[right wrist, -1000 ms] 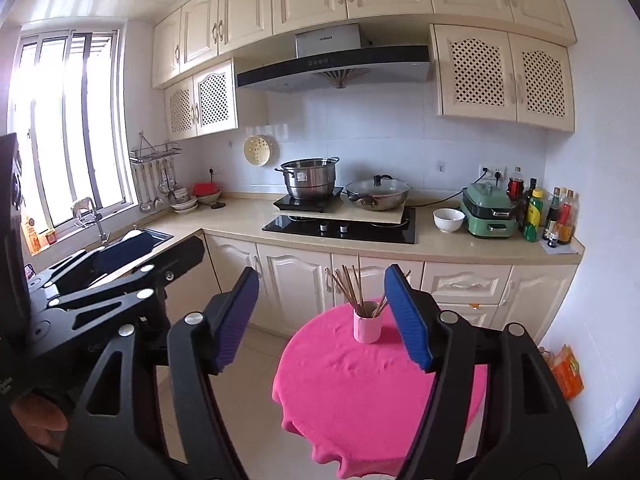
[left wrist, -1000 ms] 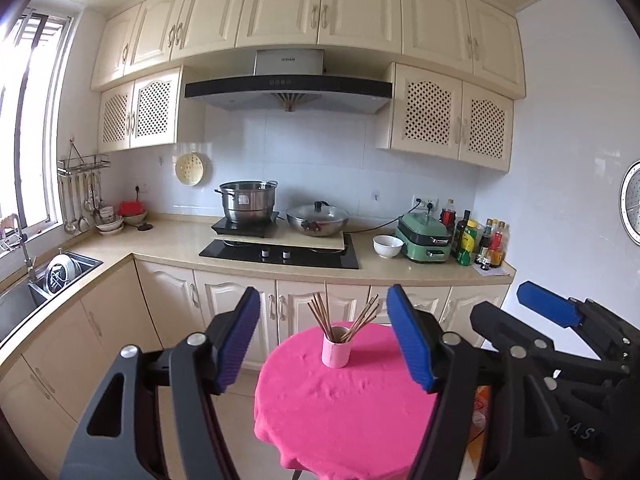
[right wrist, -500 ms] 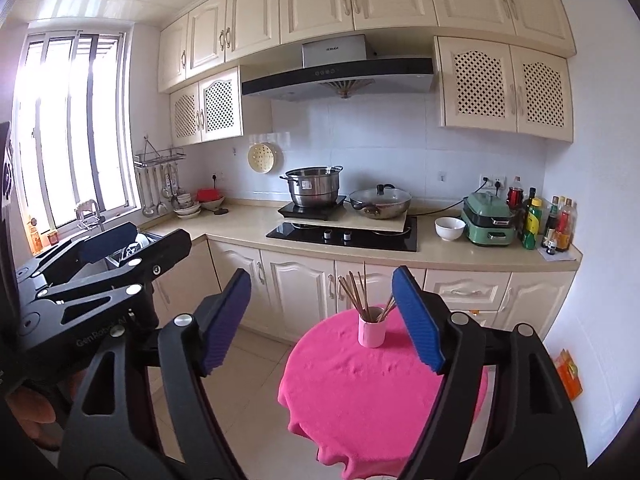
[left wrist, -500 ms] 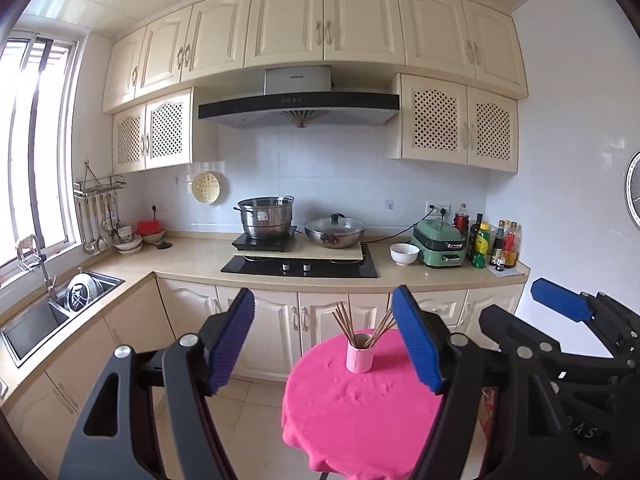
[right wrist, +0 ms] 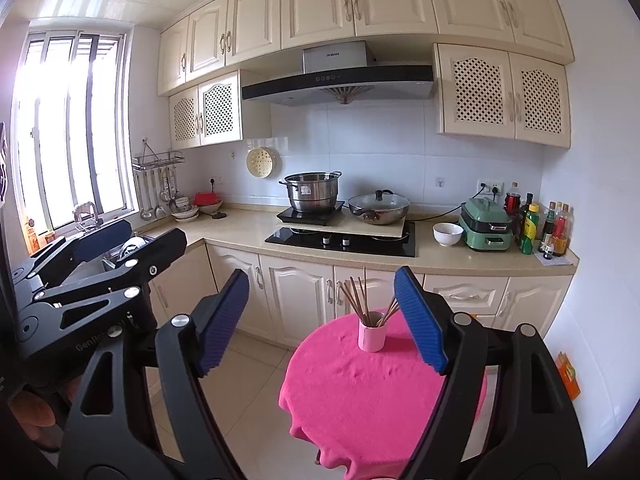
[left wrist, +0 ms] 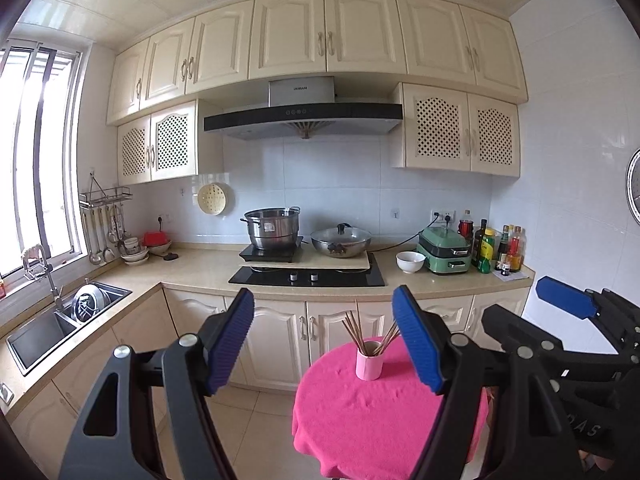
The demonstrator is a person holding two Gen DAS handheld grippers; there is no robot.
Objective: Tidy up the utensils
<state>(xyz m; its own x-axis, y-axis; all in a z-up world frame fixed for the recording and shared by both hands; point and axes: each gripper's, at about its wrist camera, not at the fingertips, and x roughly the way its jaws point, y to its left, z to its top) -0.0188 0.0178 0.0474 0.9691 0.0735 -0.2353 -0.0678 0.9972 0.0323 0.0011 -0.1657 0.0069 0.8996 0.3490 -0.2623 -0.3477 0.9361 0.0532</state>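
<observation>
Your chopsticks [left wrist: 354, 328] stand fanned out in a small pink cup [left wrist: 369, 365] near the far edge of the round pink-clothed counter [left wrist: 372, 416], in front of the cream kitchen cabinets. In the right wrist view the same cup [right wrist: 371, 336] sits toward the back of that pink cloth [right wrist: 360, 392], chopsticks [right wrist: 356, 296] leaning to both sides.

Over the last second both cameras have tilted up and drifted: the cup has slid lower and to the right in the left view, and more of the upper cabinets and ceiling now shows. Nothing on the cloth has moved. To my eye you are lining up rather than reaching, so the sorting has not begun.

Your left tool [left wrist: 324, 344] is spread wide, empty, touching nothing, well short of the cup. Your right tool [right wrist: 322, 320] is equally wide and empty, also well back. Each tool appears at the edge of the other's view, side by side.

Behind the pink counter run the stove [left wrist: 306, 276], a steel pot [left wrist: 273, 228] and a lidded wok [left wrist: 341, 238].
</observation>
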